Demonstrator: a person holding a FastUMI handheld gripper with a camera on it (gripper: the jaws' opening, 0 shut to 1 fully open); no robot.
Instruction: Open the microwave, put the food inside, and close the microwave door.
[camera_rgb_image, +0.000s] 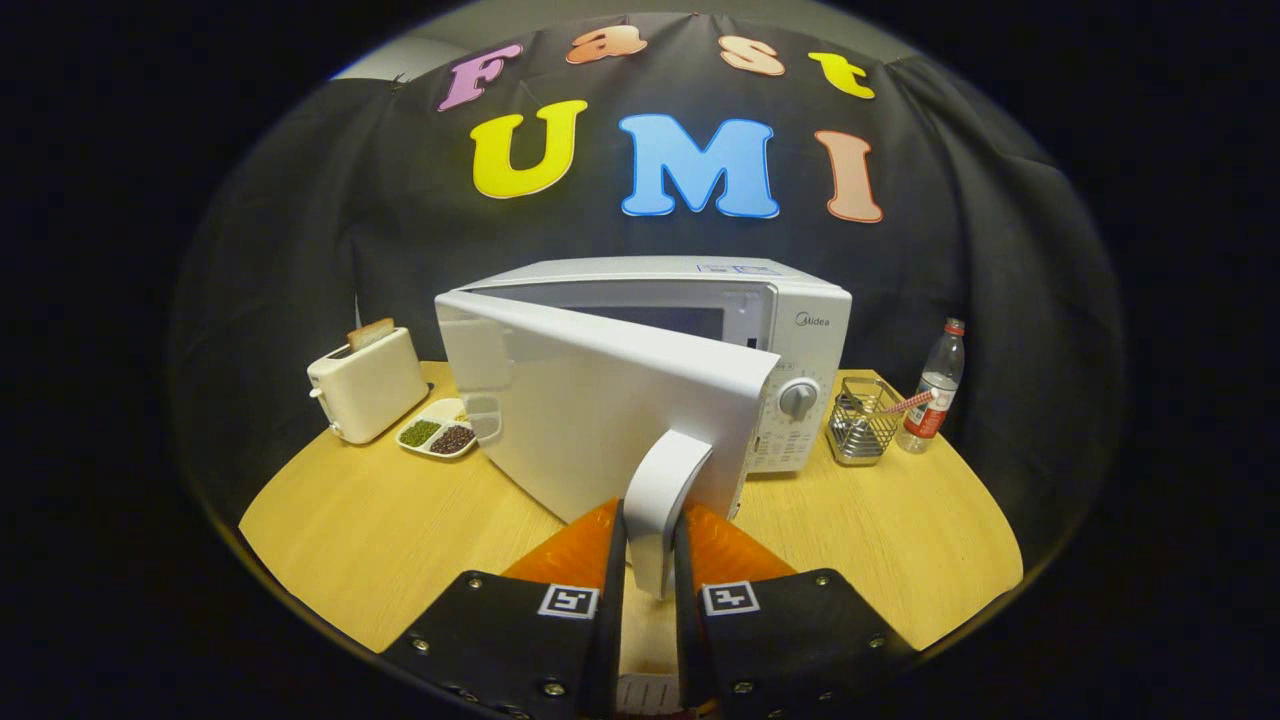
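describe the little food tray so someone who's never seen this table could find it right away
Start at the white microwave, whose door handle sits between the gripper jaws. Between its open door and the toaster lies the divided food tray, the only flat dish, holding green and dark brown portions.

toaster (367, 398) left of microwave (700, 350) | dish (438, 430) btwn | rack (862, 420), bottle (932, 388) right
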